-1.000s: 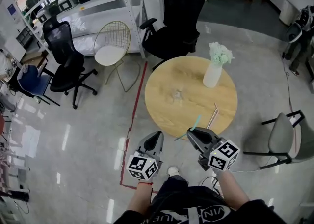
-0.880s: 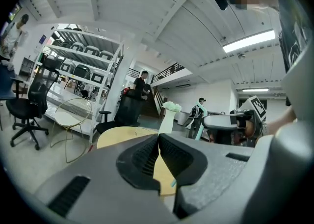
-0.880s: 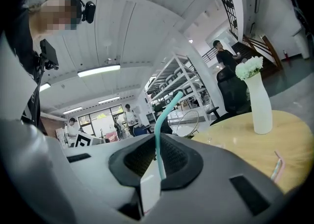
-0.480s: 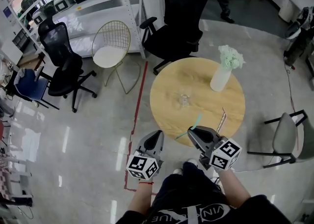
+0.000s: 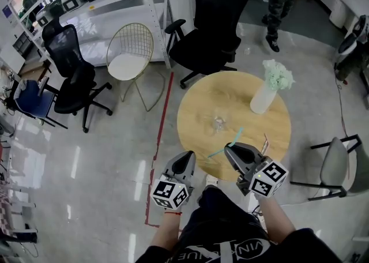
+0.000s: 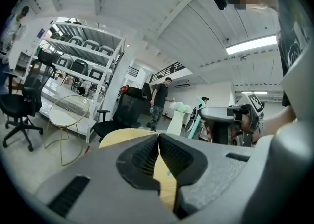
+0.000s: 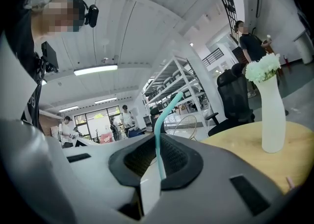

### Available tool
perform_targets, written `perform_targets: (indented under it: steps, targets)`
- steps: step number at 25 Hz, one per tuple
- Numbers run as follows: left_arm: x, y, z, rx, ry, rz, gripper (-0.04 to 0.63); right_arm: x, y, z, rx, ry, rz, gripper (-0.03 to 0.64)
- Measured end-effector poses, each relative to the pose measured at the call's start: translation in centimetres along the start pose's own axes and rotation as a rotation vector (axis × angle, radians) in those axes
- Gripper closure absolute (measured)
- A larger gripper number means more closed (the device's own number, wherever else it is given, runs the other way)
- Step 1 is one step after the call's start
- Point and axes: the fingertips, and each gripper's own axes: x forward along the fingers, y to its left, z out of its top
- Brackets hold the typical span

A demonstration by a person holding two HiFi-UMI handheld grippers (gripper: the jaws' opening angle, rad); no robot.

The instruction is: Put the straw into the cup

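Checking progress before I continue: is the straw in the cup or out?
Out. The right gripper holds the straw between its jaws near the edge of the table; the cup stands apart, mid-table.

Round wooden table (image 5: 199, 112), a clear cup (image 5: 218, 122) near its centre. White flower vase (image 5: 264, 99) stands by the far-right edge.

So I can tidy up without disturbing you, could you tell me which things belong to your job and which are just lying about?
In the job: teal straw, gripped in the right tool; glass cup on the round table.
Lying about: white vase of flowers; thin pink stick on the table; wire chair; black office chair; grey chair.
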Motion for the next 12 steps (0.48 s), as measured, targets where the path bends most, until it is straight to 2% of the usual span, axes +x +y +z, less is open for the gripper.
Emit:
perform_targets:
  steps: [12]
  targets:
    - [8.5, 2.9, 2.2, 0.013, 0.034, -0.069, 0.581, 3.5, -7.4, 5.7, -0.013, -0.092, -0.07, 0.589]
